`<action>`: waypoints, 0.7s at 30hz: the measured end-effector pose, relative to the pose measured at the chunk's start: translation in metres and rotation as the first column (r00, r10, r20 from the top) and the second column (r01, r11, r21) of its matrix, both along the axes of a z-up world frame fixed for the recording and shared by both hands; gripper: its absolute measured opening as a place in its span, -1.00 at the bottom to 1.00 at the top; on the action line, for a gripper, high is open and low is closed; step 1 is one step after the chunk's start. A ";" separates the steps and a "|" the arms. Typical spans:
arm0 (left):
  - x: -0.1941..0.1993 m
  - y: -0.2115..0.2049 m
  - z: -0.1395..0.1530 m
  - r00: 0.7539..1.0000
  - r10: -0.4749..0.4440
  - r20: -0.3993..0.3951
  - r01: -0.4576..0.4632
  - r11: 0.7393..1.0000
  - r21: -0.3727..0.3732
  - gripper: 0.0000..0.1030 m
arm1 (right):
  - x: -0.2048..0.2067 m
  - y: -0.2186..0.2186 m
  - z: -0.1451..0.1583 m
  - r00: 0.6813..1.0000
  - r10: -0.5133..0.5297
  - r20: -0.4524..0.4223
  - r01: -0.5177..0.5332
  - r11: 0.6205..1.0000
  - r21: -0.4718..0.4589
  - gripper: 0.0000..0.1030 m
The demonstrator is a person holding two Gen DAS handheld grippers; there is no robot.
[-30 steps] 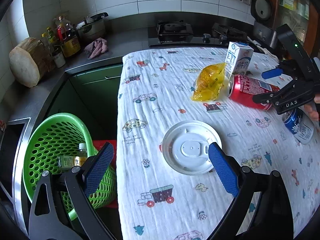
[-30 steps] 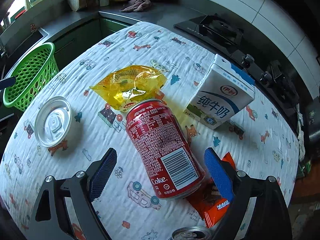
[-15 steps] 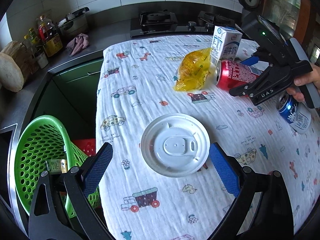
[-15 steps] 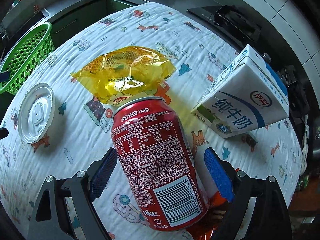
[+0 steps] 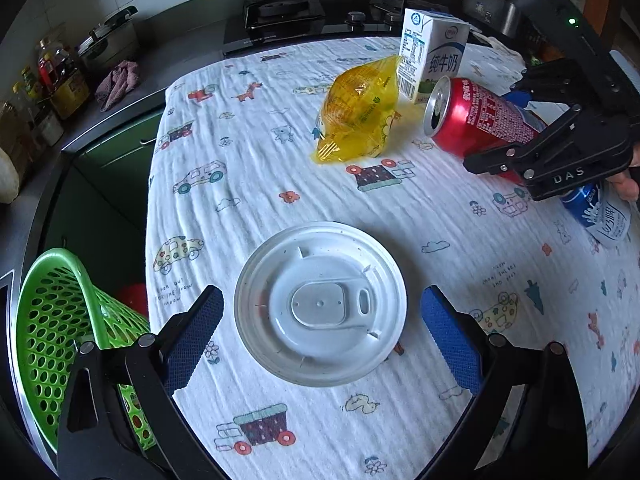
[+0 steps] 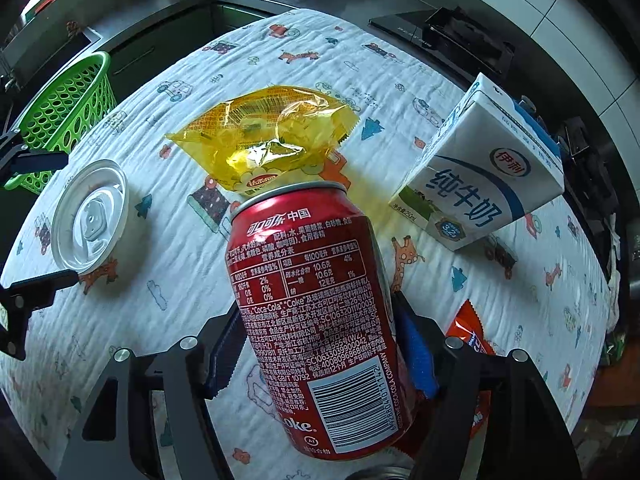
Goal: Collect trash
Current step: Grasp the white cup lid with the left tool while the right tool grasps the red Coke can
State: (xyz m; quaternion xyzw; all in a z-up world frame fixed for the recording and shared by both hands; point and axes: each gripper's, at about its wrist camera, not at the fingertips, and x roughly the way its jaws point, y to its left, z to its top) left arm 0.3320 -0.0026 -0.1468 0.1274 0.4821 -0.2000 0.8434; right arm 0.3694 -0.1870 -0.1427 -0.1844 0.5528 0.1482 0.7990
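Note:
My right gripper [image 6: 320, 360] is shut on a red Coke can [image 6: 316, 312], its blue pads pressed on both sides; the can also shows in the left wrist view [image 5: 476, 120] lying tilted in that gripper. My left gripper [image 5: 320, 332] is open, its pads either side of a white plastic lid [image 5: 320, 308] lying flat on the cloth; the lid also shows in the right wrist view [image 6: 92, 216]. A yellow snack bag [image 6: 268, 144], a white milk carton [image 6: 484, 180], an orange wrapper [image 6: 472, 336] and a blue can [image 5: 600, 212] lie on the table.
A green mesh basket [image 5: 48, 332] stands below the table's left edge, also in the right wrist view [image 6: 64, 108]. The table has a white cartoon-print cloth [image 5: 260, 184]. Behind are a stove [image 5: 280, 12], a pot, bottles and a rag on the counter.
My right gripper has moved forward around the Coke can and closed on it. My left gripper has moved closer to the white lid, which now sits between its open fingers.

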 end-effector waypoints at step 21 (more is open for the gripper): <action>0.008 -0.009 -0.014 1.000 -0.020 0.024 0.019 0.998 0.052 0.78 | -0.035 0.013 0.028 0.999 -0.017 0.038 0.013 0.996 0.087 0.28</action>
